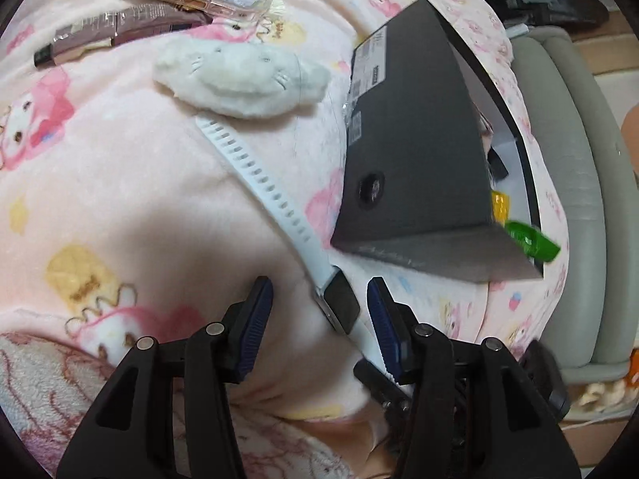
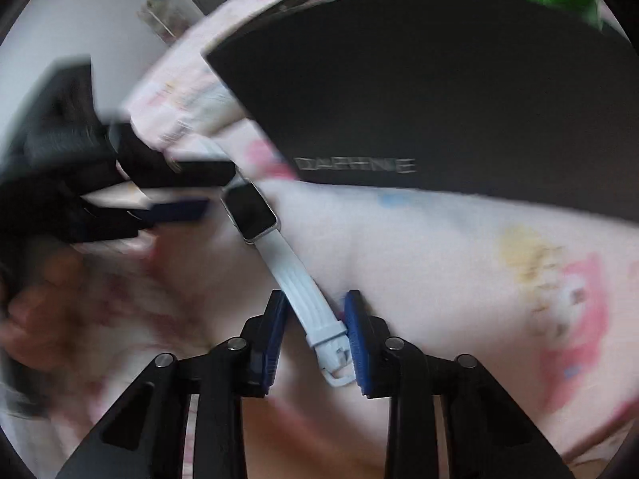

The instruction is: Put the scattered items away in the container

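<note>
The right wrist view is smeared: the left gripper (image 2: 191,189) and the hand (image 2: 48,311) behind it are streaks, and the box (image 2: 439,99) lettering is unreadable. The box wall hides most of its contents; only part of a green item (image 1: 533,239) and a yellow item (image 1: 500,205) show. The strap (image 1: 255,175) end disappears under the plush (image 1: 239,76). Tube (image 1: 120,30) print is too small to read.

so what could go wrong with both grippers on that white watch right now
1. The right gripper straddles only the buckle end of the white-strapped smartwatch; the pads look not yet pressed, so it may slip.
2. The open left gripper sits at the watch face, crowding the right one.
</note>
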The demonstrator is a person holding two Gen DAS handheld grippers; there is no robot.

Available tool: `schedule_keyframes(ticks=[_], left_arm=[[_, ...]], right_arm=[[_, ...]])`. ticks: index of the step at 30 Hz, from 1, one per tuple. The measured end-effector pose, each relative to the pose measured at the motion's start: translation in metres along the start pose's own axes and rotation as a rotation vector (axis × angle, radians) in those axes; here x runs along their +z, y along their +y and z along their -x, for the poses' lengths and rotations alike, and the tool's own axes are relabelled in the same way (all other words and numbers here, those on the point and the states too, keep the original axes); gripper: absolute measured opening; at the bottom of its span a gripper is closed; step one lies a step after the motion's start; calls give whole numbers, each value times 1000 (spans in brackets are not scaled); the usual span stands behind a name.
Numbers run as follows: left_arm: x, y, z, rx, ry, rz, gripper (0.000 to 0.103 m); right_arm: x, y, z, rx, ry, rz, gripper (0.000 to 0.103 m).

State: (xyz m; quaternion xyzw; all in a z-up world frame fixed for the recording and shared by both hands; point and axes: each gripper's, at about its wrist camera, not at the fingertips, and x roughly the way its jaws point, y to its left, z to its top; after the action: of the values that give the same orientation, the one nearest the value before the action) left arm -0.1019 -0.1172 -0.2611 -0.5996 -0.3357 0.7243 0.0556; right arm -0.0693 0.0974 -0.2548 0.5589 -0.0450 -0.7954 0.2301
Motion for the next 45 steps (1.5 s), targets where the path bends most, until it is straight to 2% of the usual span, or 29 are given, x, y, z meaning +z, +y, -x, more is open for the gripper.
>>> schedule_keyframes(ticks=[2,4,7,9,10,11,15,20,21,22,24,26,28,31,33,35,36,37,38,40,42,45], left_arm=[[2,2,-6,15,22,14,50],[-2,-4,-3,33,7,-27,50],[-9,-9,1,49,-18,-64,50],[-10,-11,0,64,-22,-74,50],[-10,-12,-1,76,-21,-79,52],[-10,-13,-2,81,-19,-79,54],[-10,-14,-4,93,-31,-84,55],[-1,-7,-2,37,-57,-22,55],[0,-6,-2,25,-63,-19,55],[0,-7,-2,21,-70,-24,54],[0,-9,-3,38,-83,-40,45],[1,-9,-4,57,-91,-39,32],[6,-9,-4,61,-87,-39,24],[2,-10,-7,31,-34,-70,12],[-3,-16,-6,-8,-1,-124,12],[-7,-25,3,-43,-38,-177,12],[-7,-26,8,-33,-71,-184,13],[-6,-25,11,0,-98,-174,21],[-4,-22,11,30,-108,-152,29],[2,-11,11,60,-97,-71,30],[6,0,11,35,-91,-6,30],[9,8,23,17,-148,31,36]], right_arm=[[1,-4,5,21,-4,-35,25],[3,-11,13,20,-18,-59,25],[3,-25,33,2,-60,-82,18],[8,-28,36,-195,-97,-42,18],[12,-28,33,-247,-95,-20,18],[18,-30,29,-259,-86,-12,18],[21,-37,41,-207,-134,-57,18],[11,-57,65,-83,-217,-173,21],[13,-57,70,-59,-244,-197,22],[12,-62,74,-32,-264,-221,27],[11,-69,69,31,-237,-264,31],[9,-77,54,79,-161,-312,31],[5,-82,39,113,-94,-359,31],[4,-85,44,125,-102,-402,31],[2,-89,60,72,-152,-423,31],[-1,-94,77,16,-233,-452,32],[-2,-96,81,21,-254,-462,32],[-2,-97,82,38,-262,-470,32],[-2,-97,81,66,-250,-471,32],[-2,-94,73,98,-196,-467,32],[-3,-90,66,126,-144,-456,32],[0,-85,61,165,-107,-440,32]])
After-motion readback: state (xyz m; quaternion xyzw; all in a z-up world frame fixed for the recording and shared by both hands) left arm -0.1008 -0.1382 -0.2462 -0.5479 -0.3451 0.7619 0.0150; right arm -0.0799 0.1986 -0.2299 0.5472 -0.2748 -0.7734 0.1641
